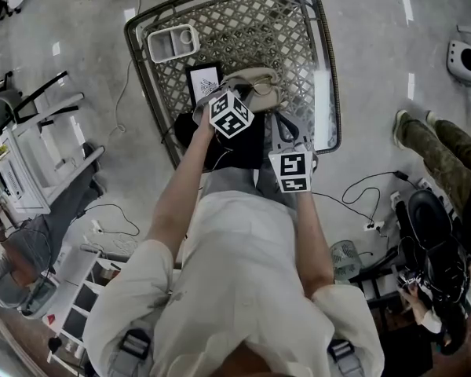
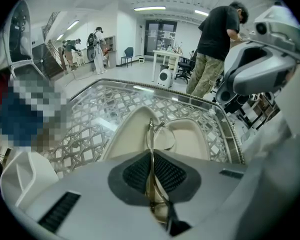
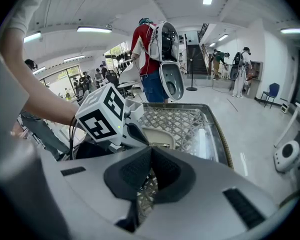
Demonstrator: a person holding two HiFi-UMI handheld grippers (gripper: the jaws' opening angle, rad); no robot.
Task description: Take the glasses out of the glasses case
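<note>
The left gripper [image 2: 151,156] has its jaws closed on the glasses [image 2: 163,137]. The thin metal frame runs up between the two dark pads, and one round lens shows just beyond the fingertips. Directly below lies the beige glasses case [image 2: 127,134], open, with its two shallow halves side by side facing up. The glasses hang over the seam between the halves. From this angle it is hard to say whether the far end of the frame touches the lining or has cleared it.

The case sits on a lattice-patterned table [image 1: 298,45] with a metal rim, towards the edge nearest the person. A white compartment tray [image 1: 173,44] stands at the far left corner of the table, well apart from the case. Its inside looks plain white in the head view. A small card with a printed square code [image 1: 205,82] lies between the tray and the case, just beside the left gripper's marker cube.

The right gripper [image 3: 151,156] is off to the right of the case, near the table's near edge. Its pads meet at the tips with nothing between them, and only the table lattice shows through the gap further back.
</note>
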